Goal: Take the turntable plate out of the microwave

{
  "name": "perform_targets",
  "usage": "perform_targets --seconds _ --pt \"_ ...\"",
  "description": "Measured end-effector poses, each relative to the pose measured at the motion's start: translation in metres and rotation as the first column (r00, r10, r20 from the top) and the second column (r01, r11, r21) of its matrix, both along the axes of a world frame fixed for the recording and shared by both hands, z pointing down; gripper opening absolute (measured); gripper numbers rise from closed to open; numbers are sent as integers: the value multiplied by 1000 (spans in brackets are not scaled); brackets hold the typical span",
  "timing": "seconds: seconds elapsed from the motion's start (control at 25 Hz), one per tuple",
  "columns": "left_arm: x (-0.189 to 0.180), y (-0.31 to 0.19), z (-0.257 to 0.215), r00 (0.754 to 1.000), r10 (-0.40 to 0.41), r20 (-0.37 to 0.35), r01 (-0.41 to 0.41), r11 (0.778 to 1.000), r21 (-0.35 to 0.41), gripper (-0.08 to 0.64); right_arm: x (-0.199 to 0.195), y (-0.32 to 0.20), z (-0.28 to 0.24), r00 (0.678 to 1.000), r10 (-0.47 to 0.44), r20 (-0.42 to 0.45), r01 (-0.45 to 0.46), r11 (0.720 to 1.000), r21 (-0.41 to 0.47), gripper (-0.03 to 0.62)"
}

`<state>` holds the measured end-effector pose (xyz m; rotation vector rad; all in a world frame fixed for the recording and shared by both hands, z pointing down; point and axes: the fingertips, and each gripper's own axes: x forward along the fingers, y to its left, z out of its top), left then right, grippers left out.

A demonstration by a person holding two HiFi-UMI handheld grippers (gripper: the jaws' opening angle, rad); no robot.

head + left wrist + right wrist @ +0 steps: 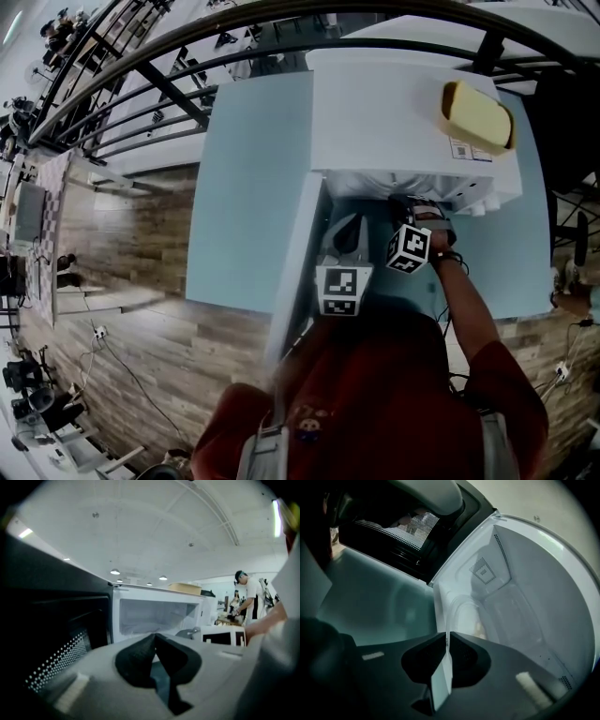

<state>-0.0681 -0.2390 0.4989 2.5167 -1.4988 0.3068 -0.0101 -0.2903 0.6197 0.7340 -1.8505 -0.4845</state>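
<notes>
Right gripper view shows my right gripper (446, 638) clenched on the near rim of the clear round glass turntable plate (499, 616), which lies ahead inside the white microwave (543, 569), while my left gripper (155, 640) is clenched empty; I judge the grasp made, with a level lift and withdrawal next.

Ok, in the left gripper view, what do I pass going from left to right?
open microwave door → white microwave cavity → person standing in the background
</notes>
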Motion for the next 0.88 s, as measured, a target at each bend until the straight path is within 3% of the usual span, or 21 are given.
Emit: perform_targets --seconds 0.48,0.88 --pt "0 0 3 1000 -2 -5 2 1000 -10 0 -3 43 0 999 -25 29 25 1000 -17 23" --pt "7 1 13 1000 11 -16 -11 999 -50 0 5 52 -1 1000 -18 15 16 998 68 32"
